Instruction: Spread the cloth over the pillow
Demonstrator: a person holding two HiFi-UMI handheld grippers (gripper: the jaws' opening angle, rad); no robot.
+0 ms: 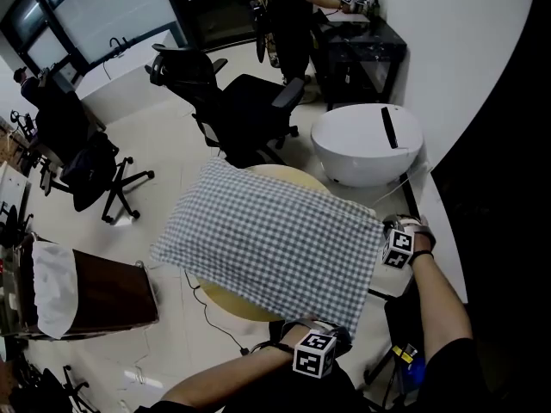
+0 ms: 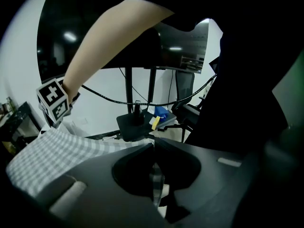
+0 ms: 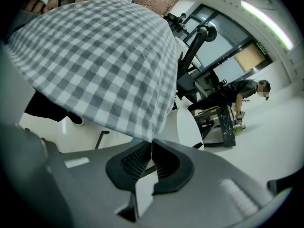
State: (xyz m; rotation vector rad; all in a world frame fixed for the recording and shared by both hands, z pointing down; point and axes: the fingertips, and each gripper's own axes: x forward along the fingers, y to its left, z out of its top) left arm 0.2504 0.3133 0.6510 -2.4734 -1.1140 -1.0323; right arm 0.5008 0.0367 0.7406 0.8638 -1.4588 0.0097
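Where the head view looks steeply down, we see the checked cloth (image 1: 275,243) lying spread across a round yellowish surface (image 1: 225,304). It swells over the pillow, which it hides from us. Our left gripper (image 1: 325,335) sits at the cloth's six o'clock corner and our right gripper (image 1: 389,235) at its three o'clock corner, each touching the fabric. A black office chair (image 1: 245,101) stands beyond the surface at twelve o'clock, and a white round object (image 1: 366,140) at about one o'clock.

In the left gripper view the jaws are clenched on a thin fold of the checked fabric (it shows as a narrow strip in the gap). The rest of the cloth (image 2: 52,151) runs off toward nine o'clock, where a marker cube (image 2: 54,101) shows at the end of a bare forearm (image 2: 109,42).

In the right gripper view the jaws are likewise clamped on a corner of the cloth (image 3: 104,65), which fans up toward eleven o'clock and fills the upper left.
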